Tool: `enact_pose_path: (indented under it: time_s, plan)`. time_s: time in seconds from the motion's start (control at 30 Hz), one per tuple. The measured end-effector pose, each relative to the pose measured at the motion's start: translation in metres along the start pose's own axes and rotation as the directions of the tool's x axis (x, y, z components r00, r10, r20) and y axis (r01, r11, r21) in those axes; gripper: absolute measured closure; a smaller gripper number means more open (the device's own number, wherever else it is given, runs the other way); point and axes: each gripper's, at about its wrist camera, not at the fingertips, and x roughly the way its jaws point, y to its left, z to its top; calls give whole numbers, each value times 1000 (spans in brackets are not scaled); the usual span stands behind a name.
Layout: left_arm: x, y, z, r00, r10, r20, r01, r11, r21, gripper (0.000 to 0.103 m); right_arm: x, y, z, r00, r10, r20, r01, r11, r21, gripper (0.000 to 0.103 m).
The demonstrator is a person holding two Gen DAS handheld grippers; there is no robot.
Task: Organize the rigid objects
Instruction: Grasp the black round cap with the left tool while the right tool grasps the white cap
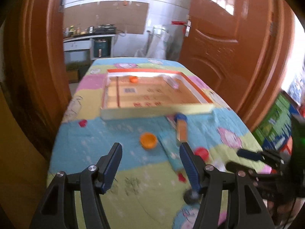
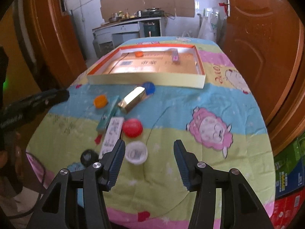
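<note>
A shallow cardboard box lid [image 1: 156,111] [image 2: 144,79] with an orange rim lies at the far end of the table, holding an orange cap [image 2: 139,54] and a small pink box [image 2: 175,55]. In front of it lie a blue cap [image 2: 149,87], a gold box [image 2: 132,99], an orange cap [image 1: 148,140] [image 2: 100,101], a teal box [image 2: 109,115], a white card box [image 2: 112,135], a red cap [image 2: 132,127], a white cap [image 2: 136,152] and a black cap [image 2: 87,157]. My left gripper [image 1: 150,163] is open above the cloth. My right gripper [image 2: 149,161] is open, just right of the white cap.
The table is covered by a patterned cartoon cloth [image 2: 209,129]. Orange-brown doors [image 1: 228,47] stand on both sides of a doorway into a kitchen. Colourful cartons [image 2: 289,173] are stacked at the right.
</note>
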Motion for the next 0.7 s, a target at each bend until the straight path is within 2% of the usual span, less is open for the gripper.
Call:
enact_pose_path:
  time_s: [0.2, 0.43, 0.47, 0.5, 0.6, 0.7]
  plan:
    - [-3, -29, -35, 996, -88, -35, 91, 990, 111, 40, 2, -4, -7, 1000, 4, -5, -4, 1000, 16, 49]
    - [9, -51, -58, 990, -101, -98, 119, 973, 198, 40, 1, -5, -9, 1000, 2, -4, -1, 1000, 28, 49]
    - [12, -53, -60, 991, -96, -98, 114, 972, 208, 43, 1, -4, -10, 1000, 1, -4, -1, 1000, 27, 49]
    - [15, -55, -61, 991, -92, -101, 112, 970, 217, 54, 0, -4, -9, 1000, -1, -2, 1, 1000, 26, 49]
    - [27, -57, -65, 987, -86, -134, 115, 968, 224, 72, 0, -6, -8, 1000, -7, 0, 7, 1000, 30, 49]
    - [28, -61, -68, 991, -71, -115, 99, 959, 264, 72, 1, -9, -8, 1000, -7, -5, 7, 999, 37, 49]
